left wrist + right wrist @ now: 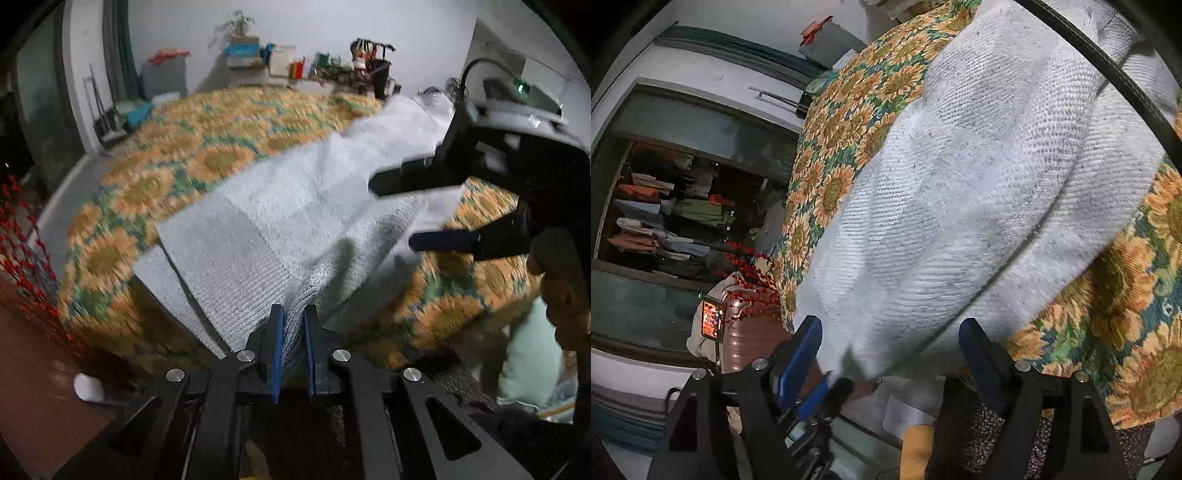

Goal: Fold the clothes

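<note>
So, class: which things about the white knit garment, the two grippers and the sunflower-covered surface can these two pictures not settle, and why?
- White knit garment: its type and far end; left wrist view, motion blur and the right gripper cover it.
- Left gripper: which garment part it pinches; folds hide it.
- Right wrist view: the garment's near hem drops behind the open right gripper.
- Sunflower cloth: what lies beneath.

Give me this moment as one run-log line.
task: fold clothes | left hand-held gripper: shut on sweater edge | right hand-held gripper: open, above sweater | sweater: on sunflower cloth, partly folded
</note>
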{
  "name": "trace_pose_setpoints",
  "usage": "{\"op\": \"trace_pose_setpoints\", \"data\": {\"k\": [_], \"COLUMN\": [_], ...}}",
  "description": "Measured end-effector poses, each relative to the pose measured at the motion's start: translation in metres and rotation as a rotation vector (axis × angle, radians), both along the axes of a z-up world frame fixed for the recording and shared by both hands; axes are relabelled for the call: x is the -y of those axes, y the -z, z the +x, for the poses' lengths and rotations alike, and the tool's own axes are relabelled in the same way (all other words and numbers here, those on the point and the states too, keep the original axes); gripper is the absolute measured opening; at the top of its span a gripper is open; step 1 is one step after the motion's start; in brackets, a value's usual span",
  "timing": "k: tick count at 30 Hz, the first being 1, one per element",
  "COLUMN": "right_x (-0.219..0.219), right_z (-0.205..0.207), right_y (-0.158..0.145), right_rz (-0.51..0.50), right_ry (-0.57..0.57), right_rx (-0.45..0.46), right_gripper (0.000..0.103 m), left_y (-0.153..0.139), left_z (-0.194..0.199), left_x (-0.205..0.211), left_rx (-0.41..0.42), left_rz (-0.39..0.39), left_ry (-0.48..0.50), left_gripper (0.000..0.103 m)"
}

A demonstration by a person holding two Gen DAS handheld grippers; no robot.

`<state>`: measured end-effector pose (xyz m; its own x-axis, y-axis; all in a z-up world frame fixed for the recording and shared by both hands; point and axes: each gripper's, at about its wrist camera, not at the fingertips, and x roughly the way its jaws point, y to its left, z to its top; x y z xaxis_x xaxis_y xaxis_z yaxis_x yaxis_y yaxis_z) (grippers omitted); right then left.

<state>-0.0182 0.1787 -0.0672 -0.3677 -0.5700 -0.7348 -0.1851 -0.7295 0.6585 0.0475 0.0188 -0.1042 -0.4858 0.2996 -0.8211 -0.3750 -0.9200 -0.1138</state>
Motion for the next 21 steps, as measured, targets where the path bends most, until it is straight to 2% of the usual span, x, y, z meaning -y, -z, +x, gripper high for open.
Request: {"op": "trace_pose_setpoints", "data": {"k": [2, 4, 6, 7, 8, 9, 10, 13, 15, 16, 17, 19, 21], "right_x": [-0.001, -0.003, -0.008, -0.011, -0.014, -0.018, -0.024, -0.04, -0.052, -0.058, -0.056, -0.053, -0.043], "right_z": [0.003, 0.006, 0.008, 0.008, 0.009, 0.009, 0.008, 0.003, 0.0, -0.002, -0.005, -0.011, -0.018], "right_y": [-0.001, -0.004, -0.009, -0.012, -0.015, -0.018, -0.02, -0.027, -0.031, -0.033, -0.036, -0.042, -0.047], "right_rz": [0.008, 0.003, -0.002, 0.001, 0.003, 0.006, 0.017, 0.036, 0.049, 0.055, 0.059, 0.066, 0.079], "right_ry": [-0.009, -0.019, -0.027, -0.025, -0.023, -0.02, 0.001, 0.051, 0.089, 0.106, 0.096, 0.076, 0.036], "right_rx": [-0.001, -0.005, -0.02, -0.031, -0.041, -0.052, -0.066, -0.097, -0.116, -0.126, -0.143, -0.178, -0.209], "right_gripper": [0.08, 0.08, 0.08, 0.08, 0.08, 0.08, 0.08, 0.078, 0.071, 0.064, 0.058, 0.057, 0.053], "left_y": [0.017, 0.026, 0.026, 0.026, 0.025, 0.024, 0.019, 0.006, -0.008, -0.013, -0.015, -0.02, -0.018], "left_z": [-0.009, -0.016, -0.018, -0.018, -0.018, -0.016, -0.016, -0.016, -0.023, -0.028, -0.035, -0.05, -0.067], "left_x": [-0.004, -0.002, 0.002, 0.004, 0.008, 0.016, 0.025, 0.057, 0.078, 0.084, 0.081, 0.073, 0.05], "left_rx": [0.03, 0.062, 0.087, 0.098, 0.102, 0.095, 0.097, 0.111, 0.13, 0.132, 0.128, 0.117, 0.119], "left_rz": [-0.034, -0.006, 0.003, 0.006, -0.007, -0.021, 0.006, 0.118, 0.305, 0.384, 0.428, 0.502, 0.493], "left_ry": [-0.032, -0.065, -0.073, -0.075, -0.088, -0.115, -0.143, -0.228, -0.287, -0.303, -0.302, -0.291, -0.263], "left_gripper": [0.01, 0.011, 0.018, 0.03, 0.049, 0.058, 0.069, 0.07, 0.07, 0.07, 0.07, 0.07, 0.059]}}
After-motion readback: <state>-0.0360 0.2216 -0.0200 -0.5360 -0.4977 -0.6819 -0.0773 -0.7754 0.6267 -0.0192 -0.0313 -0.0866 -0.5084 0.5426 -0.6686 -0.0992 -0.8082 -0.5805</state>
